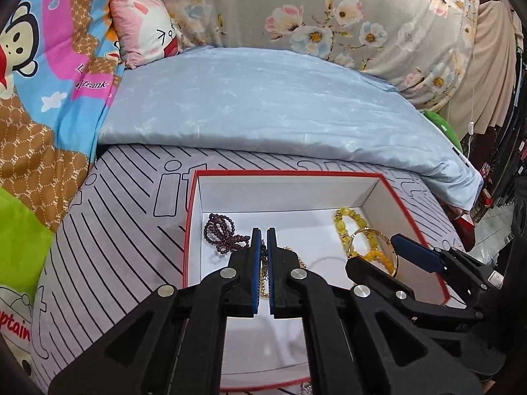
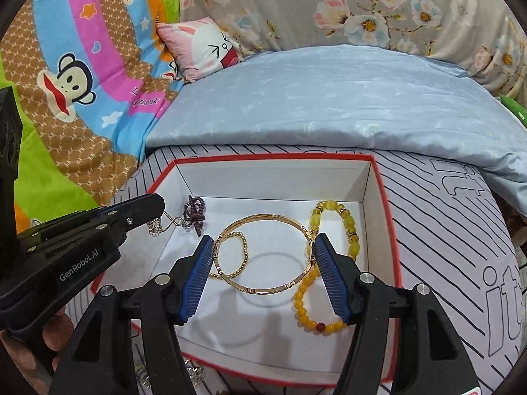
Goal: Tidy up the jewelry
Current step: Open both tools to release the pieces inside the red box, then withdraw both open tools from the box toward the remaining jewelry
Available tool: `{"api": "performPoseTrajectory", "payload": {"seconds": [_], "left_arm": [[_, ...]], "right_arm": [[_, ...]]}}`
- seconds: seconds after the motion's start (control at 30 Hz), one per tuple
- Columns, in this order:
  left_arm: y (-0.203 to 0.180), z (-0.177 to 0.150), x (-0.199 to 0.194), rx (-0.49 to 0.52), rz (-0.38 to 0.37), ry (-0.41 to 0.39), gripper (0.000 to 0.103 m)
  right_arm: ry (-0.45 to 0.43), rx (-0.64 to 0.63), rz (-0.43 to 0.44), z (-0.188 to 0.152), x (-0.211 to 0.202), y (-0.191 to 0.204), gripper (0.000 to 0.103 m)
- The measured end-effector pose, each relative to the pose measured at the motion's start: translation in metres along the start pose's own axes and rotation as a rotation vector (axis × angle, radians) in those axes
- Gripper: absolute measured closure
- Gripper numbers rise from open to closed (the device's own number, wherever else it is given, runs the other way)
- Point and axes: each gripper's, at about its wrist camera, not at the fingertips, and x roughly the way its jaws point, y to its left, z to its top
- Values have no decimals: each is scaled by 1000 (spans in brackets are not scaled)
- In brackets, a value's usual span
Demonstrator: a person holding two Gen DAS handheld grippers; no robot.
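Note:
A red-rimmed white box (image 1: 197, 230) (image 2: 369, 177) lies on the bed. Inside are a purple bead bracelet (image 1: 220, 232) (image 2: 194, 214), a yellow bead bracelet (image 2: 349, 230) (image 1: 342, 223), an orange bead bracelet (image 2: 306, 306), a small gold bead bracelet (image 2: 242, 256) and a gold bangle (image 2: 263, 253). My right gripper (image 2: 262, 243) holds the bangle across its width, just above the box floor. My left gripper (image 1: 263, 233) (image 2: 158, 205) is shut on a thin gold chain necklace (image 1: 263, 276) with a pendant (image 2: 154, 227), over the box's left side.
The box sits on a grey striped sheet (image 1: 115, 230). A light blue quilt (image 1: 263, 98) lies behind it, with a cartoon blanket (image 1: 39, 98) on the left and a small pink pillow (image 1: 145, 33). More silvery jewelry (image 2: 197, 375) lies in front of the box.

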Motion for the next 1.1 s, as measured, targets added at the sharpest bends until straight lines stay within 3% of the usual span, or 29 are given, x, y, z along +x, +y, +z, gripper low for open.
{"api": "performPoseTrajectory", "payload": {"seconds": [0.3,0.43,0.83,1.1], "left_arm": [[3,-4,16,15,42,18,99],[8,-5,16,-13,80,15,66],[2,-12,-23,12,82,-37,62],[9,-42,-56,2,84,-31,61]], "right_arm": [[13,-29,-26,-2,14,4,42],[2,-16,-43,-2,12,1,42],[-51,-35,-77,-12,-31,6,41],[-52,-19,-89,-46,-68,2,41]]}}
